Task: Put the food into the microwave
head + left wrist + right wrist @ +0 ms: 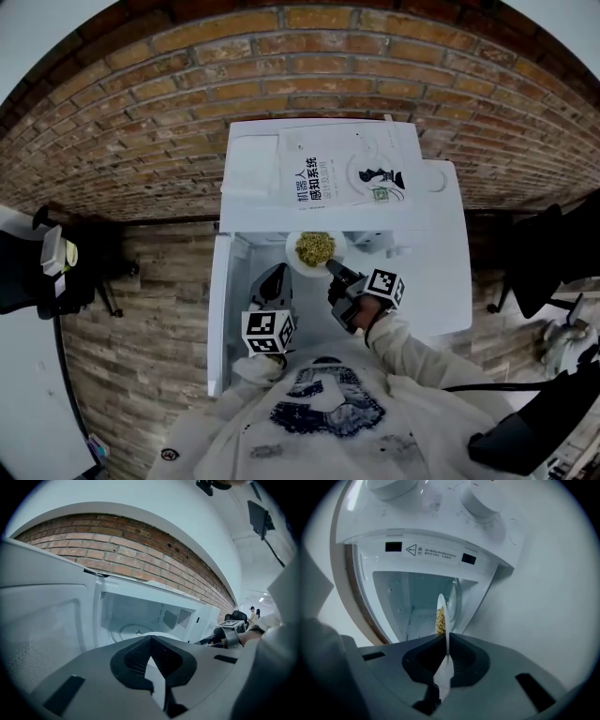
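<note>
A white plate (315,248) of yellowish food (315,247) hangs at the mouth of the open white microwave (441,253). My right gripper (336,270) is shut on the plate's near rim. In the right gripper view the plate (442,616) stands edge-on between the jaws of my right gripper (443,667), with the food (439,619) in front of the cavity. My left gripper (275,278) sits low on the left beside the swung-open door (217,309). Its jaws (157,677) stand almost together with nothing between them. The left gripper view faces the bare cavity and its glass turntable (136,631).
A printed booklet (342,173) lies on top of the microwave. Two white knobs (480,498) sit on the control panel. A brick wall (169,122) runs behind. Black chairs (553,253) stand at the right and dark gear (47,267) at the left.
</note>
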